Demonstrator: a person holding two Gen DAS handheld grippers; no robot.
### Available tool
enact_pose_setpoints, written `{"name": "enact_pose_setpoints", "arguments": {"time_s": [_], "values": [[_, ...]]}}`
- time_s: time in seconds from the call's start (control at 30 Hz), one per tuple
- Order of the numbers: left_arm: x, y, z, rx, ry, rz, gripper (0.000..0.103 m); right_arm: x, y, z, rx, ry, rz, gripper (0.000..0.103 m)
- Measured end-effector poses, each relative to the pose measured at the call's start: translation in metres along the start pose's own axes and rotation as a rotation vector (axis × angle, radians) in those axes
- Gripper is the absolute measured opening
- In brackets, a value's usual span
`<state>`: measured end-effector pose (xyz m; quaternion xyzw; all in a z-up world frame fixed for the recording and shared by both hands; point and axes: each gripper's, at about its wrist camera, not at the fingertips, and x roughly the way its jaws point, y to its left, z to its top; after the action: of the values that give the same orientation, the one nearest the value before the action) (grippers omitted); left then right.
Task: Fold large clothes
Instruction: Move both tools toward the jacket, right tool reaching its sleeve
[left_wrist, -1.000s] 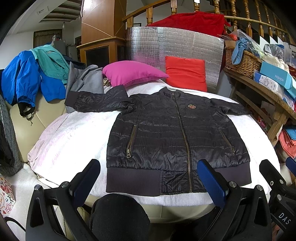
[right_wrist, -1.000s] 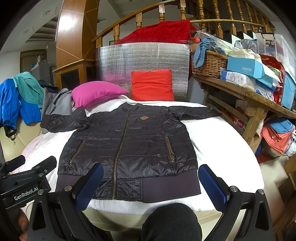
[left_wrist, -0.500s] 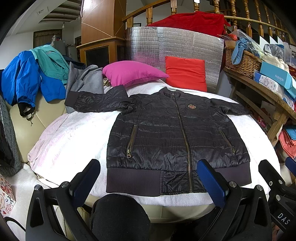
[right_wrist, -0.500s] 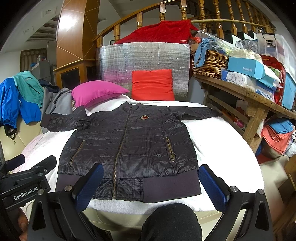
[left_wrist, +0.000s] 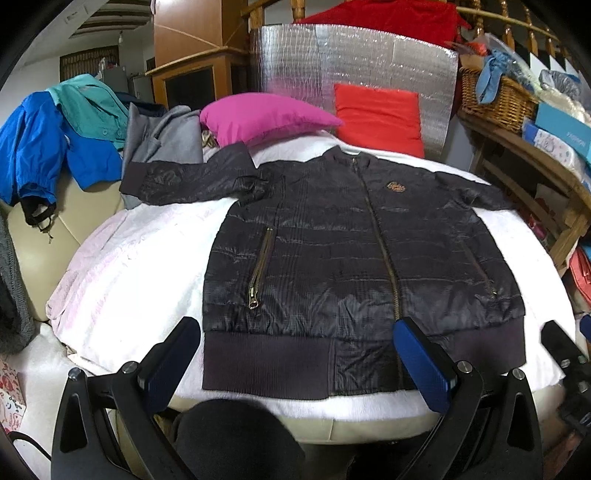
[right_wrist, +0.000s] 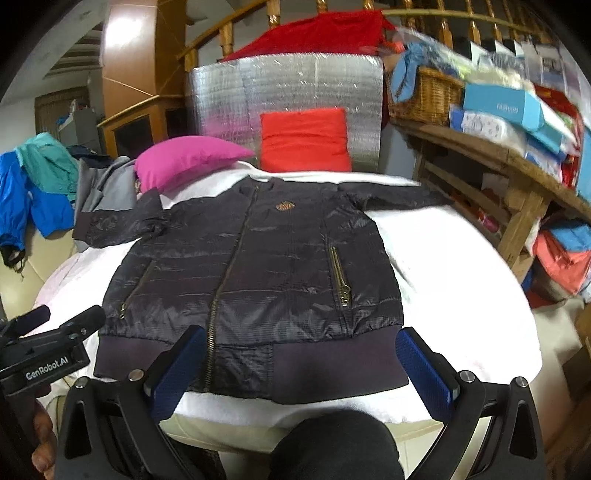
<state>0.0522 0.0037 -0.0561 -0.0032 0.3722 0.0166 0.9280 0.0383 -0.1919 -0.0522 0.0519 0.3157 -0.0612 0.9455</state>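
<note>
Blue-padded, my left claw and right claw both gape wide, empty, above the jacket hem. It lies flat, zipped, on a white sheet; pillows behind.

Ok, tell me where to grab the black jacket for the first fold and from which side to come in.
Grip the black jacket at its sleeve cuffs, probably. It lies flat, zipped, front up on the white cover, both sleeves spread outward. The left gripper could take the left cuff from the outer left side; the right gripper the far right sleeve from the right. Both are open and empty.
</note>
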Motion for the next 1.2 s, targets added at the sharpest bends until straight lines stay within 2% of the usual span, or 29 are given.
{"name": "enact_pose_setpoints", "arguments": {"time_s": [0.3, 0.47, 0.87, 1.2], "values": [[0.051, -0.026, 0.034, 0.04, 0.046, -0.004, 0.103, 0.051, -0.075, 0.037, 0.155, 0.082, 0.031, 0.103], [0.079, -0.043, 0.048, 0.067, 0.072, -0.015, 0.103, 0.079, -0.101, 0.051, 0.193, 0.107, 0.05, 0.103], [0.136, -0.069, 0.069, 0.094, 0.117, -0.037, 0.103, 0.134, -0.114, 0.069, 0.15, 0.13, 0.059, 0.103], [0.166, -0.086, 0.071, 0.095, 0.146, -0.068, 0.103, 0.162, -0.123, 0.076, 0.136, 0.136, 0.054, 0.103]]}}
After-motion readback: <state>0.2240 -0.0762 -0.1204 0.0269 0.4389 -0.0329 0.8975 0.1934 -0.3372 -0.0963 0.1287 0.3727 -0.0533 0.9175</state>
